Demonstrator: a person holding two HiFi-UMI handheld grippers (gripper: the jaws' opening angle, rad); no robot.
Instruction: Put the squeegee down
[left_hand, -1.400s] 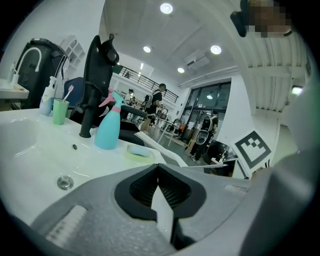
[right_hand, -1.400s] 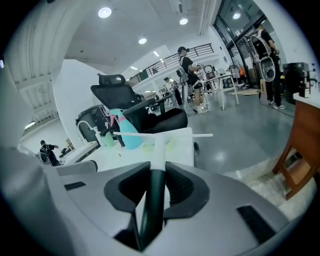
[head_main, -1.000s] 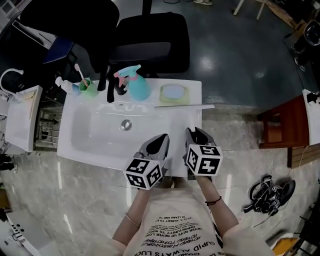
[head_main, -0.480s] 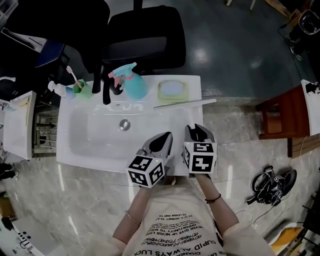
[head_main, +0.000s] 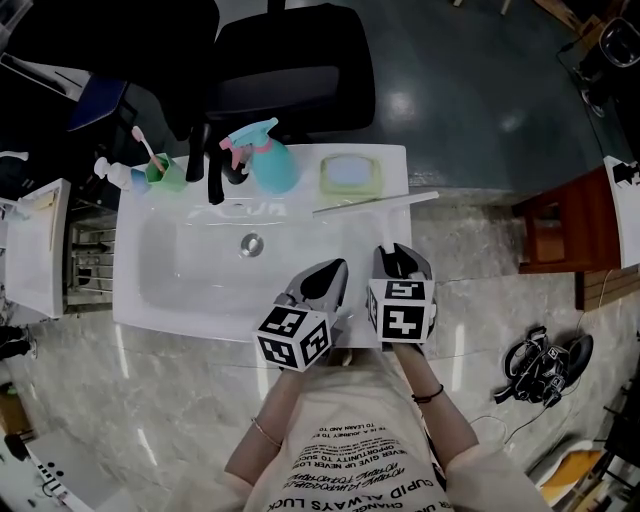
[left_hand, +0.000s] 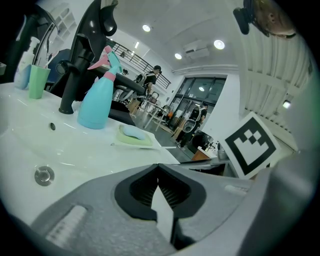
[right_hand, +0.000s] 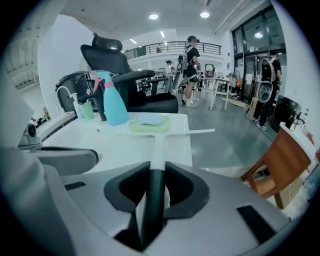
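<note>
The floor (head_main: 150, 400) is pale, shiny stone near the person and dark farther off. A white counter (head_main: 345, 240) stands on it, with a wide sink (head_main: 190, 265) set in it. A black chair (head_main: 290, 60) stands behind the counter, and a brown wooden chair (head_main: 560, 240) is off to the right. The right tool (head_main: 396, 254) pinches the handle of the squeegee (head_main: 375, 203). Its long white blade lies across the counter's right end, just in front of the soap dish (head_main: 350, 175), with one tip past the edge. The left tool (head_main: 334, 270) is pressed together with nothing in it, over the counter's near edge. Along the back stand a blue bottle (head_main: 270, 165), a black tap (head_main: 215, 170) and a green cup (head_main: 165, 175).
</note>
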